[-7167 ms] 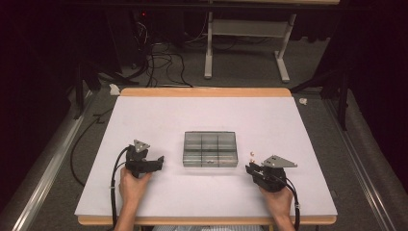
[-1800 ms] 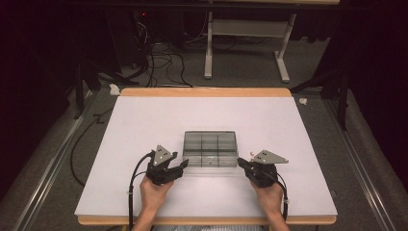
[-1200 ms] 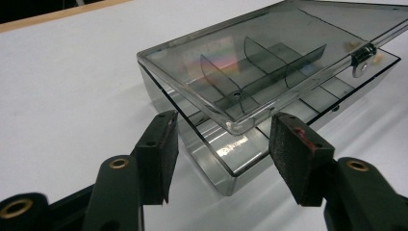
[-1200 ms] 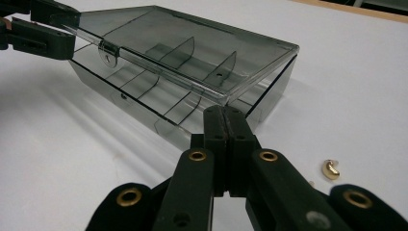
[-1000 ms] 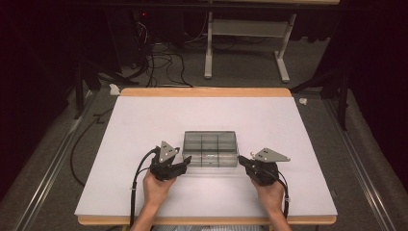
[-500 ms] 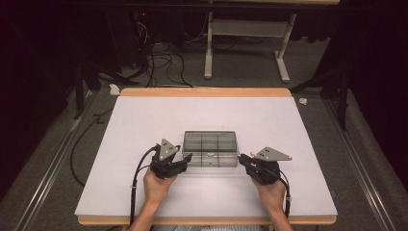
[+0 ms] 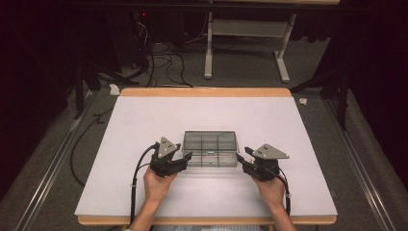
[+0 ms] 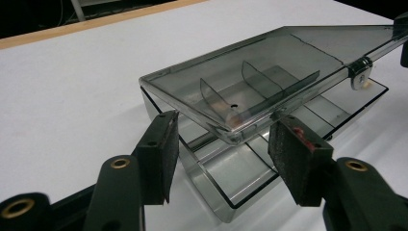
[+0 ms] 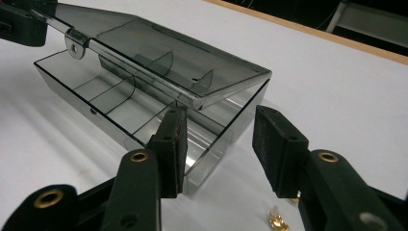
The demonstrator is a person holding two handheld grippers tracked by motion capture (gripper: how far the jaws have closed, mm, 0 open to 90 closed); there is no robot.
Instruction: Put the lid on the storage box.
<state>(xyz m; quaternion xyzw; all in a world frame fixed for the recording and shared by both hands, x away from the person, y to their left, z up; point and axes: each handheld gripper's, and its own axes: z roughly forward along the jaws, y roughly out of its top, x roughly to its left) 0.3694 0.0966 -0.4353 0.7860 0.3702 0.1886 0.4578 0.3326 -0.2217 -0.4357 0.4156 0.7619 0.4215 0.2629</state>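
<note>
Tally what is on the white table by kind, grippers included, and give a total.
Grippers: 2, the left gripper and the right gripper
Clear smoky compartment box, lid partly raised: 1
Small gold-coloured pieces on the table by the right gripper: 2, as far as can be told
Total: 5

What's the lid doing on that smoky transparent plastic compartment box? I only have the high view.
Observer: In the left gripper view the lid is tilted up, ajar above the base.
Operator: Anything in the compartments?
Observer: Those I can see look empty.
Operator: Loose parts anywhere?
Observer: Small brass pieces lie on the white table by the right gripper. Its jaws have just been opening and the box corner sits between them.
</note>
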